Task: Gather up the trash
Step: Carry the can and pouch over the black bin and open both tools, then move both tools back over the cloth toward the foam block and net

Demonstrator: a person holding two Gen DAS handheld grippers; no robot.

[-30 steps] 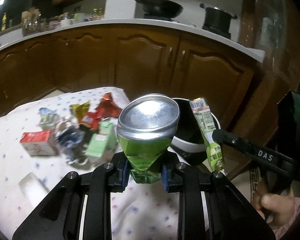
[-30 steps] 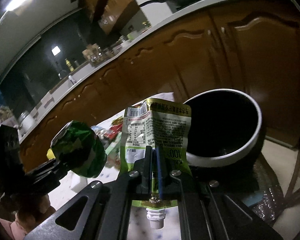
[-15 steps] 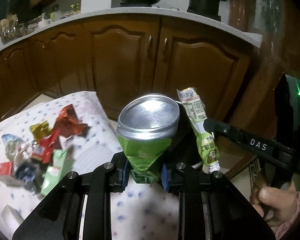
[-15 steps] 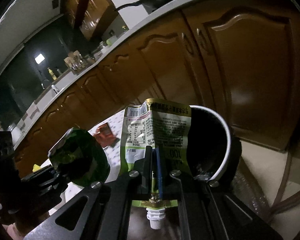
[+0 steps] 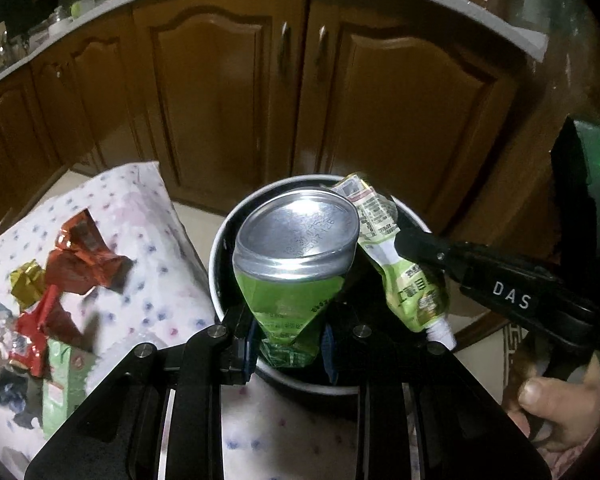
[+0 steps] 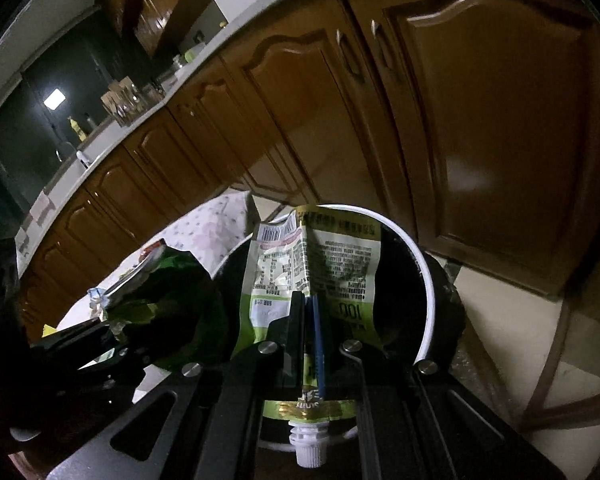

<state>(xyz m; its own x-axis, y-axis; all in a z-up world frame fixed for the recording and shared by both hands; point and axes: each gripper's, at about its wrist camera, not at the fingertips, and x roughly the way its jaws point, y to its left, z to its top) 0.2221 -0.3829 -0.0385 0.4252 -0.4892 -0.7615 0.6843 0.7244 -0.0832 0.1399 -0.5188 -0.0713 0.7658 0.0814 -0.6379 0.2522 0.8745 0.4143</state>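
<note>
My left gripper (image 5: 288, 332) is shut on a crushed green drink can (image 5: 292, 264) and holds it over the round white-rimmed bin (image 5: 220, 240). My right gripper (image 6: 310, 320) is shut on a flat green spouted pouch (image 6: 312, 268), held over the same bin (image 6: 424, 280). In the left wrist view the pouch (image 5: 404, 280) hangs just right of the can, pinched by the right gripper (image 5: 404, 240). In the right wrist view the can (image 6: 168, 304) is at the left, close beside the pouch.
A dotted white cloth (image 5: 148, 248) at the left carries more trash: red foil wrappers (image 5: 80, 256), a gold wrapper (image 5: 26, 284), a green carton (image 5: 62, 384). Brown cabinet doors (image 5: 300, 88) stand behind the bin. A chair frame (image 6: 556, 352) is to its right.
Both grippers have moved right, away from the trash pile, and now hold the can and the pouch over the bin's opening. Both stay shut on their items.
</note>
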